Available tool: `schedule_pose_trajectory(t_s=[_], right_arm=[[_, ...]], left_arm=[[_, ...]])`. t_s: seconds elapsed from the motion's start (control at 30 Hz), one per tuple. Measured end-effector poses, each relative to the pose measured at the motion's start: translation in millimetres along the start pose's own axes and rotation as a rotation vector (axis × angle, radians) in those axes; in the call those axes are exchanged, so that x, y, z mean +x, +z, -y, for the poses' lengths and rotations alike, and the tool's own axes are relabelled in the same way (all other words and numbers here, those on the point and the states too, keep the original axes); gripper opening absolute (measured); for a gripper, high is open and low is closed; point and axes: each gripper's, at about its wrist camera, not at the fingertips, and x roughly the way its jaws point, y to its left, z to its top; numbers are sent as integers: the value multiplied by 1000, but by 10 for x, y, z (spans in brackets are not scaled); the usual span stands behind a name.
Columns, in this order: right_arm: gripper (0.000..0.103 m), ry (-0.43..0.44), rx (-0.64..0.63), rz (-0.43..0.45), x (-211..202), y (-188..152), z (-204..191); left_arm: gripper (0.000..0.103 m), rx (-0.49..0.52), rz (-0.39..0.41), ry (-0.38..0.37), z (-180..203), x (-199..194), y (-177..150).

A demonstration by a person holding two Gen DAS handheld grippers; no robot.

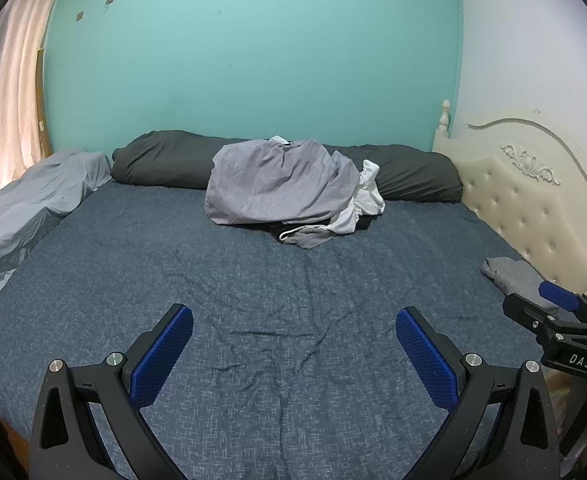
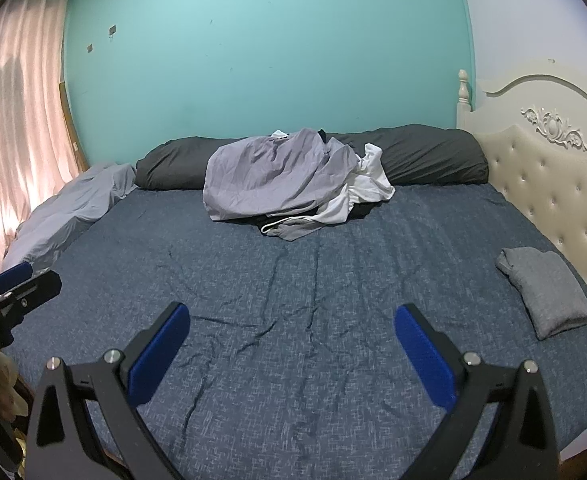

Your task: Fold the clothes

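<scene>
A heap of unfolded clothes (image 1: 281, 184) (image 2: 281, 176) lies at the far middle of the bed, a light grey garment on top, white and dark pieces under it. A folded grey garment (image 2: 545, 292) (image 1: 513, 276) rests at the right edge by the headboard. My left gripper (image 1: 293, 340) hangs open over the near part of the blue sheet, nothing between its blue pads. My right gripper (image 2: 291, 340) is open too, also empty, well short of the heap. Each gripper shows at the edge of the other's view.
The blue patterned bed sheet (image 1: 253, 280) (image 2: 333, 280) covers the bed. A dark grey bolster (image 1: 165, 160) lies along the teal wall. A crumpled light grey duvet (image 1: 33, 208) sits at the left by the curtain. A cream tufted headboard (image 2: 545, 184) bounds the right side.
</scene>
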Motion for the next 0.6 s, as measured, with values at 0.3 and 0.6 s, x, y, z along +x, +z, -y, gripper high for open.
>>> schedule_pose_trajectory(t_s=[0.3,0.6], right_arm=[[103,-6,13,1,-10,67,87],[103,18,19,-11,81,181,139]], left_arm=[[103,-1,0,3,7,-2,36],[103,-5,6,24,-25,73,199]])
